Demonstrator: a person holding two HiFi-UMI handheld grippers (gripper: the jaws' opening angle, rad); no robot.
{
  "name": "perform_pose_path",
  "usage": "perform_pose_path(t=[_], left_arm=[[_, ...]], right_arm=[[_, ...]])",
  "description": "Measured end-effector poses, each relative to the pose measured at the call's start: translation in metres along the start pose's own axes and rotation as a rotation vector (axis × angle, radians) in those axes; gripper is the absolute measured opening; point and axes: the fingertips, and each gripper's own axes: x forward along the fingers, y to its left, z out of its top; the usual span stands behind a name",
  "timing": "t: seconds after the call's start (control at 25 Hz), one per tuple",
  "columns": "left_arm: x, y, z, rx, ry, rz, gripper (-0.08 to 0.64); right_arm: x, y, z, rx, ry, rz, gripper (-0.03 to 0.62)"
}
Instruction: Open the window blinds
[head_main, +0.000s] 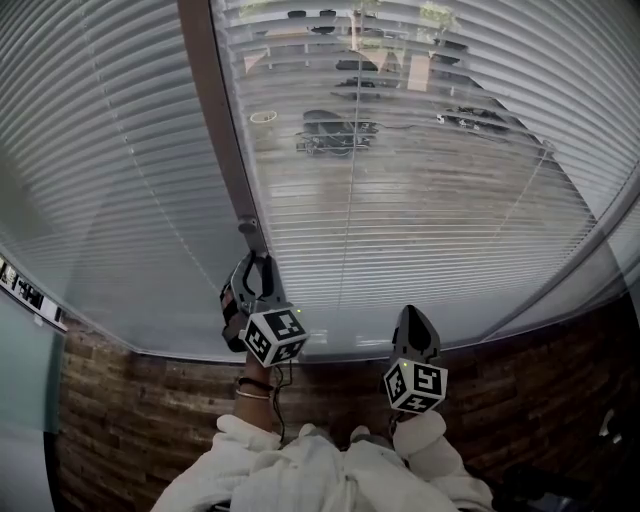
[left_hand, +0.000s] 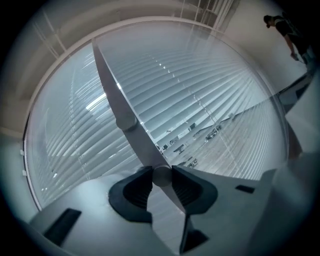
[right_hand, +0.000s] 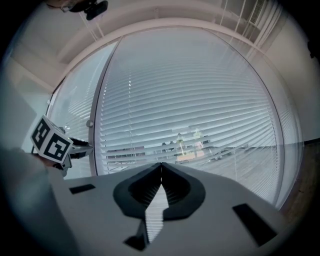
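The blinds' tilt wand (left_hand: 131, 131) is a grey rod with a thicker collar, hanging along the frame post between two slatted blinds. My left gripper (left_hand: 161, 176) points level at the window and is shut on the wand's rounded lower end. In the head view the left gripper (head_main: 256, 262) sits just under the wand's collar (head_main: 247, 226). The right blind (head_main: 420, 170) has its slats partly tilted, with parked vehicles and a yard showing through; the left blind (head_main: 100, 170) looks more closed. My right gripper (right_hand: 161, 164) hangs shut and empty in front of the right blind, also visible as the right gripper (head_main: 415, 315).
A brown brick wall (head_main: 150, 400) runs below the sill (head_main: 340, 345). The person's pale sleeves (head_main: 320, 470) fill the bottom of the head view. A ledge with small items (head_main: 30, 295) is at far left. Another person (left_hand: 281, 25) stands at the left gripper view's upper right.
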Motion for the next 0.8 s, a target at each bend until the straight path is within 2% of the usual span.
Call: perform_pose_path(t=[0.32,0.36,0.4,0.44,0.48,0.6,0.64,0.68,0.72,0.76,0.8], left_arm=[[-0.003,-0.003,0.004,0.202,-0.013,0.016,0.123],[-0.003,-0.003,0.004,0.205,-0.018,0.013,0.123],[-0.003,-0.003,0.003,0.176,-0.025,0.007,0.123],[-0.002,-0.002,0.002,0.101,-0.033,-0.005,0.123],[-0.001,-0.001,0.000,-0.025,-0.041,-0.026,0.123],[-0.001,0.004,-0.005,-0.536,-0.047,-0.115,0.123],[-0.002,0.006,-0.004,-0.671,-0.049,-0.140,0.124],[-0.003,0.007,-0.003,-0.766,-0.054,-0.157,0.123],[-0.003,0.008,-0.002,-0.821,-0.058,-0.166,0.124],[-0.002,0.009,-0.001,-0.838,-0.057,-0.169,0.124],[-0.002,0.009,-0.001,-0.821,-0.051,-0.168,0.124]], right_arm=[[-0.004,-0.001,0.000,0.002,-0.002,-0.007,0.009],[-0.004,-0.001,0.000,0.003,-0.002,-0.006,0.009],[-0.004,-0.001,-0.001,0.005,-0.001,-0.006,0.009],[-0.004,-0.001,-0.001,0.006,0.000,-0.006,0.009],[-0.003,0.000,-0.002,0.007,0.002,-0.005,0.009],[-0.002,0.002,-0.003,0.013,0.007,0.000,0.009],[-0.002,0.002,-0.004,0.015,0.008,0.001,0.009],[-0.002,0.002,-0.004,0.017,0.010,0.001,0.009],[-0.002,0.002,-0.004,0.018,0.011,0.000,0.009],[-0.002,0.001,-0.005,0.020,0.013,-0.001,0.009],[-0.002,0.000,-0.005,0.021,0.014,-0.002,0.009]])
